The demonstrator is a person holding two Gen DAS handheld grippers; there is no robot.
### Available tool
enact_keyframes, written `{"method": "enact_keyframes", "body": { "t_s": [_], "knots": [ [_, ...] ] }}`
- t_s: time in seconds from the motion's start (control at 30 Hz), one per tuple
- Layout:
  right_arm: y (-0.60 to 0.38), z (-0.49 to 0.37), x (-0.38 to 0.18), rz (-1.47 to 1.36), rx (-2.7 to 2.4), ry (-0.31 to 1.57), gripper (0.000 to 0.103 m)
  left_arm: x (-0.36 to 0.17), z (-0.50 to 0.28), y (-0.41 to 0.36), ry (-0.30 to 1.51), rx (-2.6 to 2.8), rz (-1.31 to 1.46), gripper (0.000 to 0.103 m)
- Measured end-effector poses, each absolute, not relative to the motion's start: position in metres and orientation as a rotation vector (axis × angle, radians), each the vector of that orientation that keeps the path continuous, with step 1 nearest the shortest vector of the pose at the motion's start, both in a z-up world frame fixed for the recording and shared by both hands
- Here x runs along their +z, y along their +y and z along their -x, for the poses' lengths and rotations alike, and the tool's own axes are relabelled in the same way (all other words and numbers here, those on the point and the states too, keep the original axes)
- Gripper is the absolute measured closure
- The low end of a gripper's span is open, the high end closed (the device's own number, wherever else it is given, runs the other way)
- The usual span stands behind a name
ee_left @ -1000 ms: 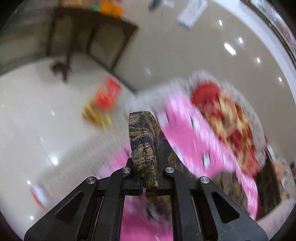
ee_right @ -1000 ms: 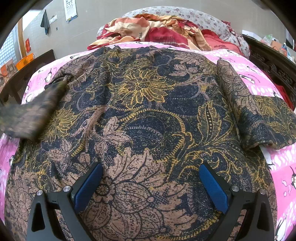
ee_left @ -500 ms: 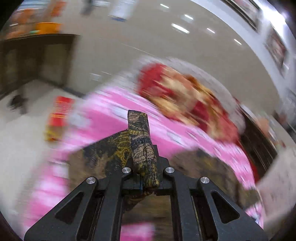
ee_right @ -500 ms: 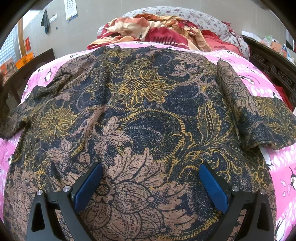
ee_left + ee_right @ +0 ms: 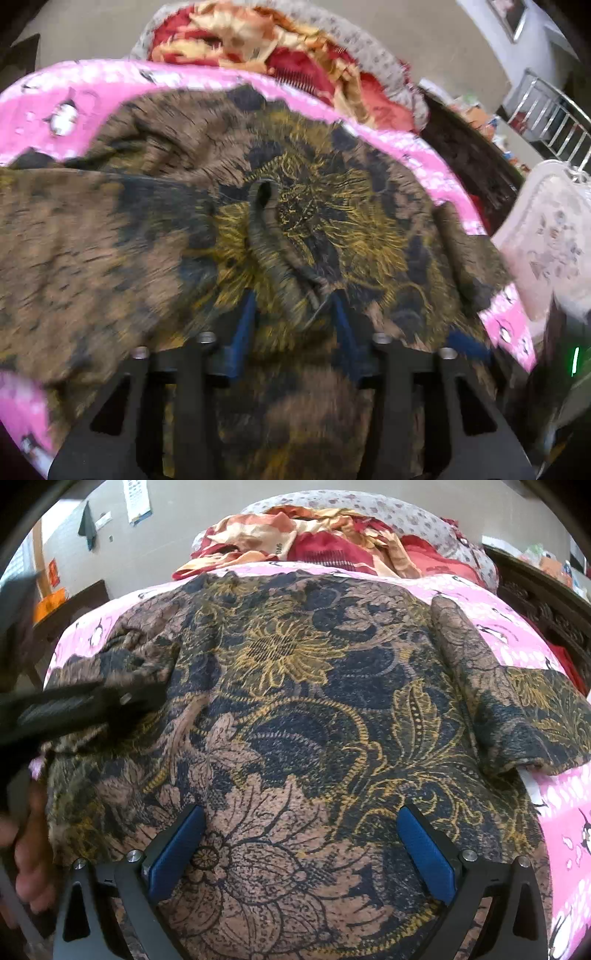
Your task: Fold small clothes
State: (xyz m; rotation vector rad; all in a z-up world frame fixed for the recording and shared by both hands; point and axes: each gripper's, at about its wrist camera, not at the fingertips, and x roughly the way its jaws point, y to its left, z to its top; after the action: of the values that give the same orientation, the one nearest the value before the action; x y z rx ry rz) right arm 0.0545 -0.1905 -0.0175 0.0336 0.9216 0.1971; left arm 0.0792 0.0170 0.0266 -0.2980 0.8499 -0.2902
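garment: dark navy, brown and gold floral-print short-sleeved top (image 5: pixel 295 709), spread flat on the pink penguin-print bed sheet (image 5: pixel 517 627), directly ahead of and under both grippers.
left sleeve: folded in over the body, lying as a brown band (image 5: pixel 92 229) to the left of the left gripper; a ridge of bunched cloth (image 5: pixel 273 251) runs forward from between its fingers.
left gripper: (image 5: pixel 291 321) fingers partly apart, blue pads astride the ridge; view is motion-blurred, so I cannot tell whether the pads touch the cloth. From the right wrist it shows as a dark blurred bar (image 5: pixel 85 705) at far left.
right gripper: (image 5: pixel 299 849) wide apart, holding nothing, low over the hem area, cloth visible between the pads.
right sleeve: (image 5: pixel 517 716) laid out flat, ahead and to the right of the right gripper, not folded in.
step, my read: left sleeve fold being set down.
doing it well: lay the sleeve flat with its edge parallel to the side seam, smooth out the ridge before backing away, lift straight off so the pads don't drag the cloth.
beyond: red and orange crumpled blanket (image 5: pixel 314 535) at the far end of the bed.
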Motion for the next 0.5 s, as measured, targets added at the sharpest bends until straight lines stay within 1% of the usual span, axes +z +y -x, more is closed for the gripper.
{"method": "enact_keyframes", "body": {
  "t_s": [0.13,0.17,0.2,0.23,0.3,0.33,0.4,0.5],
  "knots": [
    [-0.19,-0.067,0.027,-0.129,0.299,0.799,0.002,0.022,-0.041,0.041,0.795,-0.186,0.198,0.053],
    [-0.179,-0.074,0.034,-0.124,0.38,0.799,0.002,0.012,-0.039,0.043,0.805,-0.157,0.183,0.053],
    [-0.165,-0.082,0.037,-0.111,0.472,0.81,0.005,0.001,-0.035,0.047,0.829,-0.135,0.183,0.053],
    [-0.155,-0.088,0.038,-0.106,0.525,0.817,0.013,-0.006,-0.034,0.051,0.847,-0.138,0.211,0.053],
    [-0.134,-0.098,0.034,-0.09,0.608,0.822,0.027,-0.001,-0.03,0.051,0.793,-0.108,0.244,0.052],
    [-0.124,-0.105,0.03,-0.081,0.65,0.843,0.034,-0.002,-0.032,0.054,0.806,-0.077,0.254,0.052],
    [-0.106,-0.115,0.022,-0.049,0.704,0.866,0.044,-0.003,-0.036,0.055,0.809,-0.069,0.283,0.052],
    [-0.083,-0.125,0.003,0.035,0.722,0.928,0.044,-0.003,-0.038,0.051,0.807,-0.051,0.274,0.052]
  ]
}}
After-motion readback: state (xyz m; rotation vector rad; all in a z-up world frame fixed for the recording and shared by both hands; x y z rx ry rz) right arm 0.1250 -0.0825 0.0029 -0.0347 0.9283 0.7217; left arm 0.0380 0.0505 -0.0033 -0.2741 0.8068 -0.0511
